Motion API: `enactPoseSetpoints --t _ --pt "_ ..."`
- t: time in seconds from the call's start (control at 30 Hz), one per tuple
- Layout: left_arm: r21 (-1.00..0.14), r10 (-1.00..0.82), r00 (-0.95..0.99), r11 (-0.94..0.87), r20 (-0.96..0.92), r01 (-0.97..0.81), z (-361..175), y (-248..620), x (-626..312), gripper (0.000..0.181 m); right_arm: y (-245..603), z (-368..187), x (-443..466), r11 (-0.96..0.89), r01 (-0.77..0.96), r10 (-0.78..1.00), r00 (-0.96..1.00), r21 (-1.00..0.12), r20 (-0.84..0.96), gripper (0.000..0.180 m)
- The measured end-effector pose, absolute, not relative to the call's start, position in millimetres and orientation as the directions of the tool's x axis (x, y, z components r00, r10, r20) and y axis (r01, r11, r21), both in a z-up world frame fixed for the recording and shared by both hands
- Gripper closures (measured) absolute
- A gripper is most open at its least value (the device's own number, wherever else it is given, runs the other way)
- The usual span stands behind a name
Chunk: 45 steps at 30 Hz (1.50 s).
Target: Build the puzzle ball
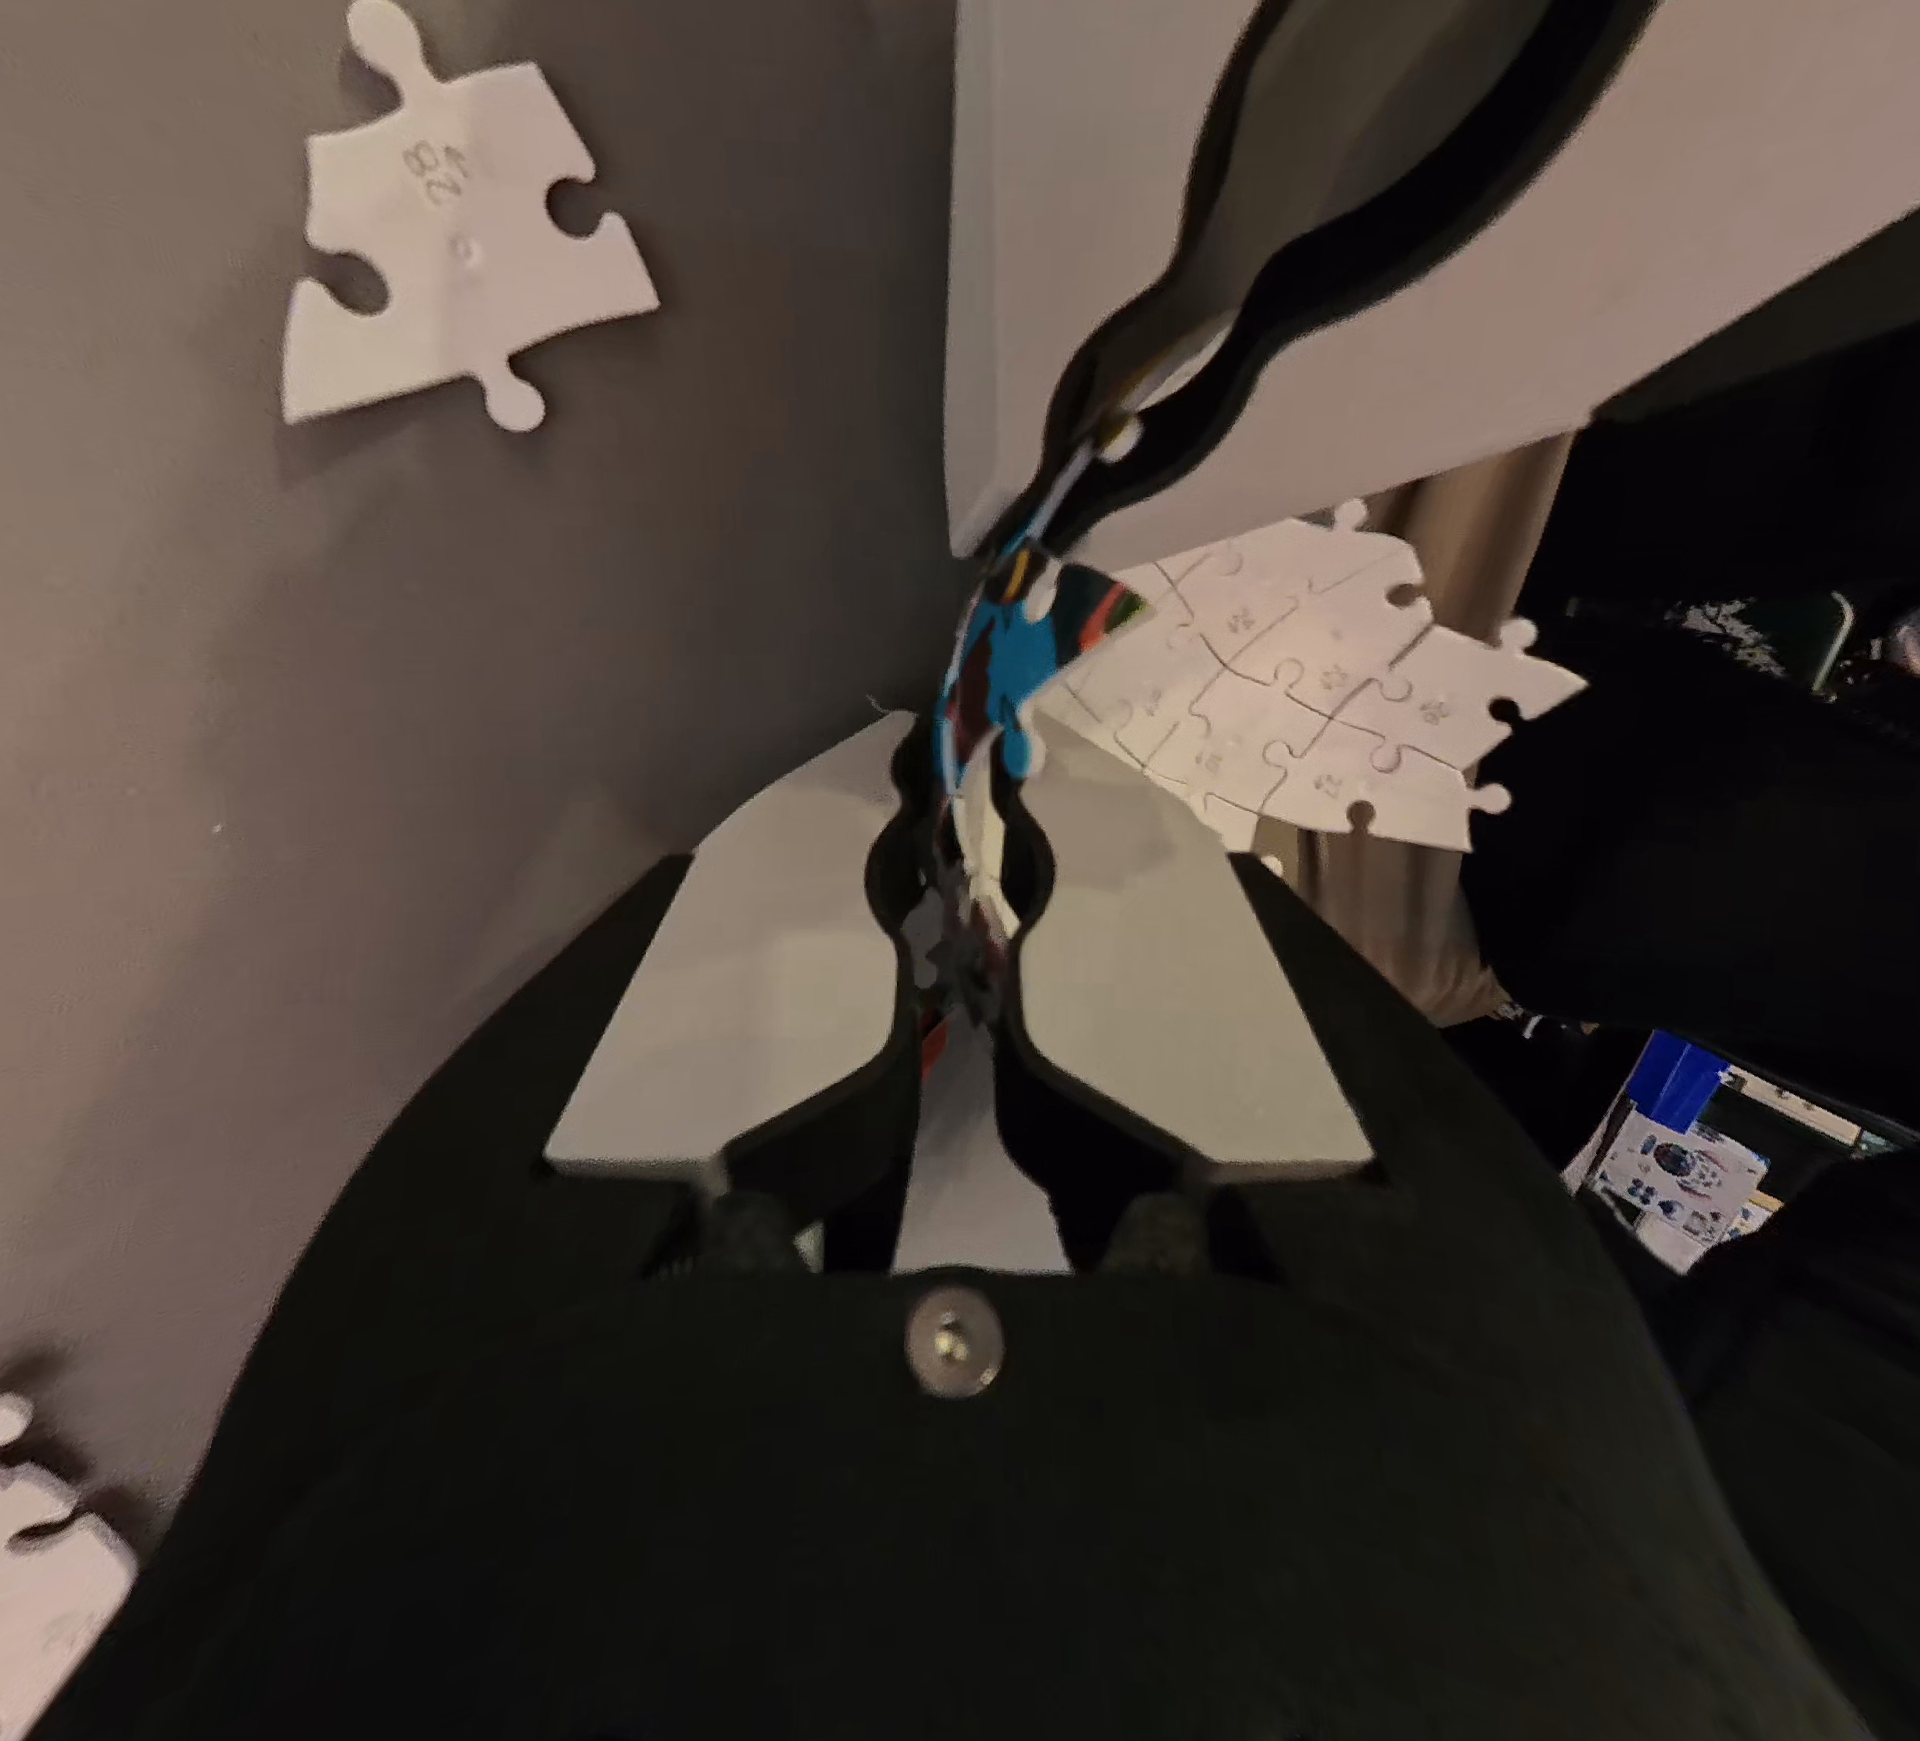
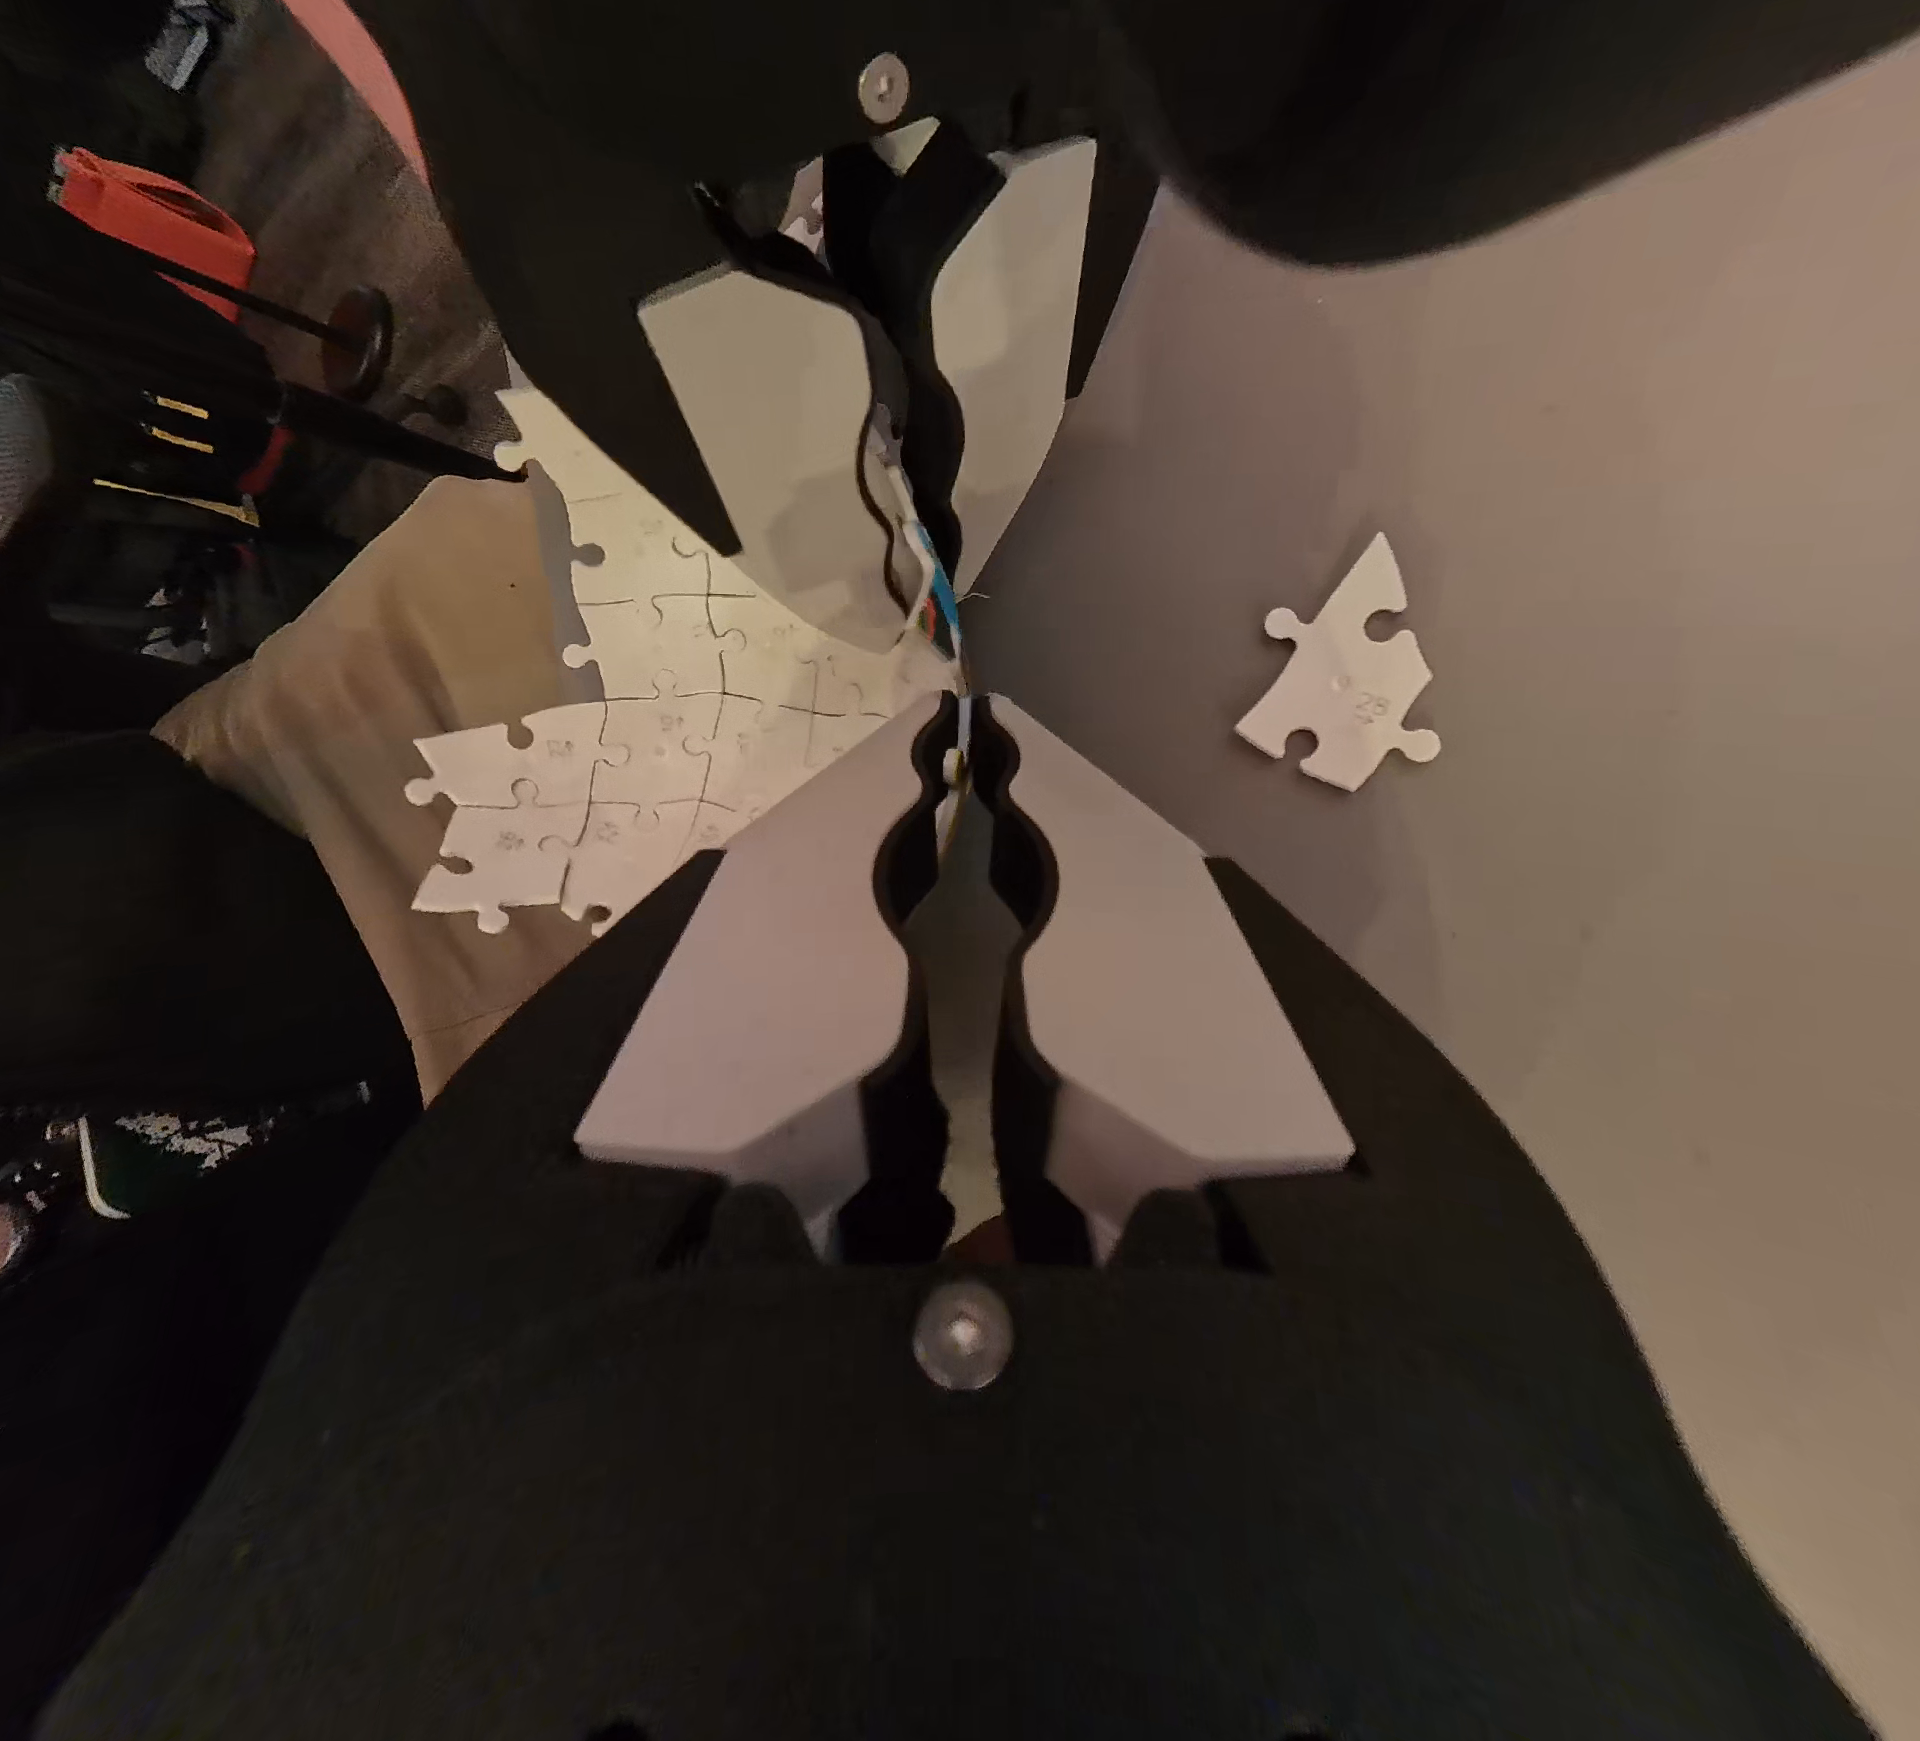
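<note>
White curved puzzle shell [image 1: 1320,694], partly built, held in air betw. both tools: left gripper [image 1: 961,818] clamps its edge, right gripper [image 2: 964,735] pinches a piece, prob. aligning tabs. Loose piece [image 1: 457,237] on grey table [image 1: 156,756].

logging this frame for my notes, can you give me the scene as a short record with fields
surface: grey table
left gripper: shut on the assembled puzzle section, gripping its edge
right gripper: shut on a puzzle piece, seen edge-on at the section's rim
assembled puzzle section: curved sheet of joined pieces, white backs showing, held off the table
loose piece: white side up, flat on the table, apart from both grippers
second loose piece: at the table's edge of the left wrist view, partly cut off
</note>
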<state>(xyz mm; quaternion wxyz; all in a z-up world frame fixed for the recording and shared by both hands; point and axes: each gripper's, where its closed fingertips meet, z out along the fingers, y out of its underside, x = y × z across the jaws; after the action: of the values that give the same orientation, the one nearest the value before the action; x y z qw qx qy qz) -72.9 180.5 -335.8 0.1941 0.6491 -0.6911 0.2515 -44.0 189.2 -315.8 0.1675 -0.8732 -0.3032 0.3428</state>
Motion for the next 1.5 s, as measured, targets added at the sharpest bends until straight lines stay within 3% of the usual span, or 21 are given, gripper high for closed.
enactPoseSetpoints --t 0.6,0.83,1.17,1.37,1.5 --pt "-0.088 -0.779 -0.030 -0.033 0.626 -0.996 -335.9 182.1 -70.4 0.174 190.7 -315.7 -42.4 -0.758 0.405 0.645 0.582 -0.511 -0.495 0.179" --pt "-0.136 -0.816 -0.031 -0.058 0.577 -0.989 -325.9 194.2 -70.5 0.153 191.7 -314.5 -40.9 -0.758 0.397 0.644 0.581 -0.517 -0.498 0.179" --pt "-0.292 -0.840 -0.016 -0.170 0.542 -0.941 -296.8 206.1 -75.8 0.144 192.3 -312.2 -41.4 -0.741 0.395 0.662 0.566 -0.543 -0.492 0.179" --pt "-0.412 -0.847 0.046 -0.305 0.530 -0.859 -290.1 198.1 -80.0 0.109 194.4 -309.2 -43.8 -0.726 0.384 0.675 0.558 -0.570 -0.484 0.179" --pt "-0.460 -0.875 0.129 -0.365 0.466 -0.810 -299.5 199.7 -73.0 0.103 196.1 -307.0 -47.7 -0.715 0.372 0.683 0.553 -0.592 -0.477 0.178"
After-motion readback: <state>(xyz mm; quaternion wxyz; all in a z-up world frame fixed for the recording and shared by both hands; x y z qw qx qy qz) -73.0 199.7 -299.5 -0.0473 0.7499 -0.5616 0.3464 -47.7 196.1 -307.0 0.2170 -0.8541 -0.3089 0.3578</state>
